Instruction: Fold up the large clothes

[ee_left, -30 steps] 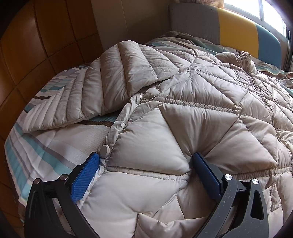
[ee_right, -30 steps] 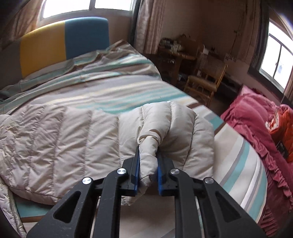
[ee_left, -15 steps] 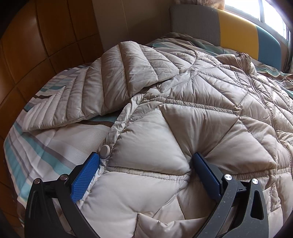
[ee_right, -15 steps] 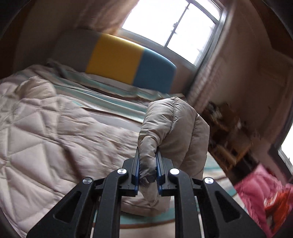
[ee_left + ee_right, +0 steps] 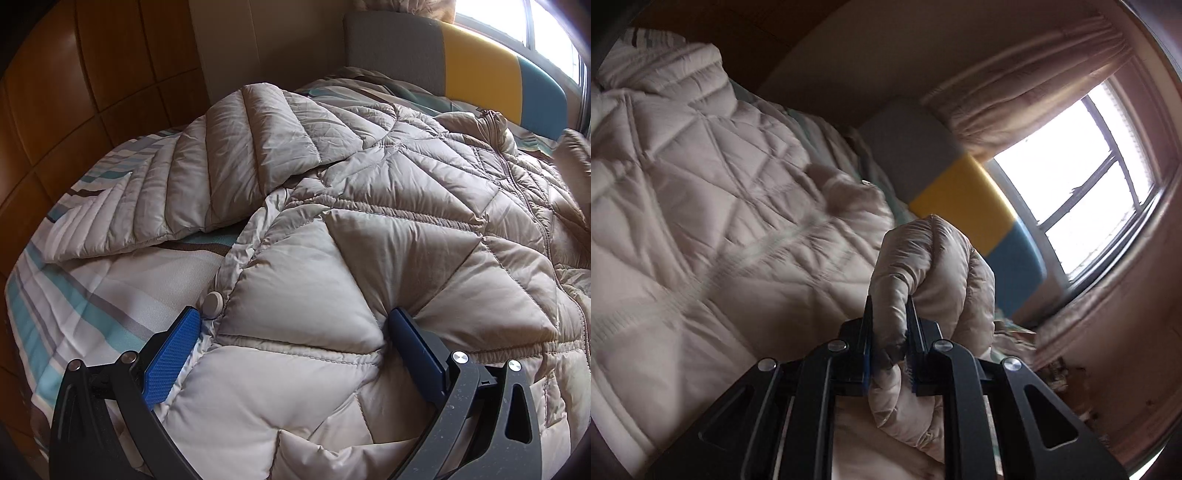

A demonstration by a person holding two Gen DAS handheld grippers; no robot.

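A beige quilted down jacket (image 5: pixel 388 229) lies spread on the striped bed, front up, zip running up its middle. Its one sleeve (image 5: pixel 207 184) lies out to the left on the bedding. My left gripper (image 5: pixel 295 325) is open, its blue pads pressed down on the jacket's lower left panel beside a round snap button (image 5: pixel 213 305). My right gripper (image 5: pixel 889 314) is shut on the cuff of the other sleeve (image 5: pixel 923 266) and holds it lifted over the jacket body (image 5: pixel 701 192). That sleeve shows at the right edge of the left wrist view (image 5: pixel 576 155).
The bed has a striped white, teal and grey cover (image 5: pixel 85 295). A wooden panelled wall (image 5: pixel 74 92) runs along its left side. A grey, yellow and blue headboard (image 5: pixel 971 192) stands at the far end under a curtained window (image 5: pixel 1089 166).
My right gripper has swung the held sleeve up and leftward over the jacket body, and the view has tilted. My left gripper has stayed pressed on the jacket.
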